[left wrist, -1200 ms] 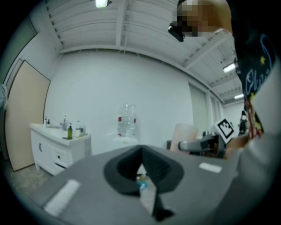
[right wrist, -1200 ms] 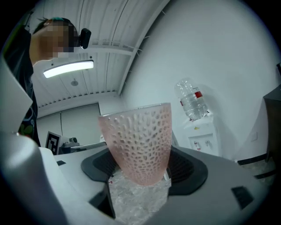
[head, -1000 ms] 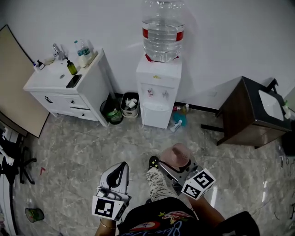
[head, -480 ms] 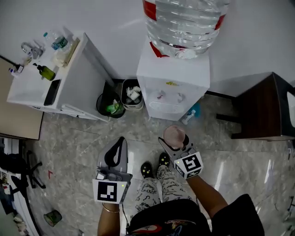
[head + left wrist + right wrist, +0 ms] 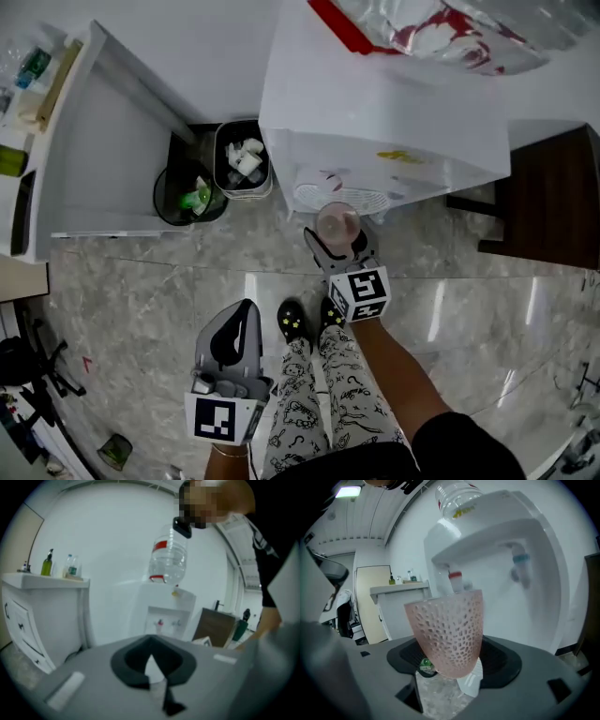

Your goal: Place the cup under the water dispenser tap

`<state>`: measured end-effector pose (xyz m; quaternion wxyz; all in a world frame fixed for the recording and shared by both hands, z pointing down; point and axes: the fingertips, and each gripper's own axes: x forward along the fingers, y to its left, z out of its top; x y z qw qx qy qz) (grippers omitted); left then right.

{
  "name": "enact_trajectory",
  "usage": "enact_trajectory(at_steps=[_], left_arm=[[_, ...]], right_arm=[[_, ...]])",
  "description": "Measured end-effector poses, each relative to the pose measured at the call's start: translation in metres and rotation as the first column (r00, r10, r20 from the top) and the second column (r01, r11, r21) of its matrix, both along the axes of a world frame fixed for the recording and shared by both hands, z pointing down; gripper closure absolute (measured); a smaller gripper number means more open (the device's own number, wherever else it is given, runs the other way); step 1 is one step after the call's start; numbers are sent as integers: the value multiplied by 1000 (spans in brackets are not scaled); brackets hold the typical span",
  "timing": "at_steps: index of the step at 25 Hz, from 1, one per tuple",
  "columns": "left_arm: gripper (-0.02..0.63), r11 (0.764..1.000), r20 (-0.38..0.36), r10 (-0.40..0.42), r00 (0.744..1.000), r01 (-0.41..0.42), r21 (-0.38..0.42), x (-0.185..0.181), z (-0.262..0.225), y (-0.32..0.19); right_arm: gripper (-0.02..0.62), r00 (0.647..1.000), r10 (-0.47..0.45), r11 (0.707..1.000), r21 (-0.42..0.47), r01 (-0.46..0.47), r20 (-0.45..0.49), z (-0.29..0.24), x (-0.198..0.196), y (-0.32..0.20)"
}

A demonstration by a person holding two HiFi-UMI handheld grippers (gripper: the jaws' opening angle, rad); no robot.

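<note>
— Where are we holding the cup right now?

— We are gripping the pink perforated cup [image 5: 447, 634] in the right gripper [image 5: 339, 240]. Its fingers are clenching the cup's lower part from both sides, and the cup is standing nearly upright, mouth up.

— And how is it sitting against the water dispenser [image 5: 375, 141]?

— In the head view it is hovering at the 6 o'clock edge of the white drip grille [image 5: 314, 197]. In the right gripper view the red tap [image 5: 455, 579] is showing just above the rim at 12 o'clock. The blue tap [image 5: 520, 565] is sitting up at 2 o'clock, apart from the cup. We cannot tell whether the cup is standing directly beneath the red tap.

— What are we doing with the left gripper [image 5: 246, 314]?

— We are hanging it low at 7 o'clock from the right one, well apart from the dispenser, above the marble floor [image 5: 141, 300]. Its fingers are pressing together with nothing between them.

— Anything around the dispenser?

— At its 9 o'clock a small bin [image 5: 242, 167] with white rubbish is standing beside a round black bin [image 5: 186, 195]. A white cabinet [image 5: 103, 159] is flanking them farther out at 9 o'clock. The big water bottle [image 5: 450, 28] is sitting on the dispenser's top.
</note>
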<state>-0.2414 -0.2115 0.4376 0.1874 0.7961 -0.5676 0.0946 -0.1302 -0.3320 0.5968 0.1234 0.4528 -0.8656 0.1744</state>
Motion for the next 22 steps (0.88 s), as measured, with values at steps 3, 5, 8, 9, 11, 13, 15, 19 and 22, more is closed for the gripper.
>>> enact_trajectory(at_steps=[3,5,8,9,11,13,15,19,22], left_arm=[[609,999,12,6,1000,-5,-46,-15,39,0],[609,998,16,-4,1000,5,-58,-26,56,-2],[609,997,24,-3,1000,5,-73,-36,71,-7],[609,997,27,1,1000,1,-75,-38,74,-10],[609,997,25,8,1000,-6,-79,-39,76,-15],[609,997,-2,8,1000,-9,-79,-37,76,-21],[609,998,-48,14,999,-17,-63,-31,71,-28],[609,997,-34,39,999,-42,-72,-19,69,-31],[609,996,-48,46,998,-50,-79,-13,68,-30]], right_arm=[[265,998,55,998,-12,-55,-28,43,-10,-34],[265,995,84,996,-13,-85,-54,64,-13,-50],[265,989,108,994,2,-108,-104,77,-11,-65],[266,986,120,993,-1,-121,-114,80,-10,-68],[265,981,149,988,-13,-151,-125,86,-7,-71],[267,977,168,985,-20,-172,-132,91,-7,-72],[266,974,182,982,-28,-187,-134,94,-7,-72],[265,974,180,978,-82,-193,-139,96,-6,-71],[265,977,174,974,-122,-189,-119,96,-4,-70]])
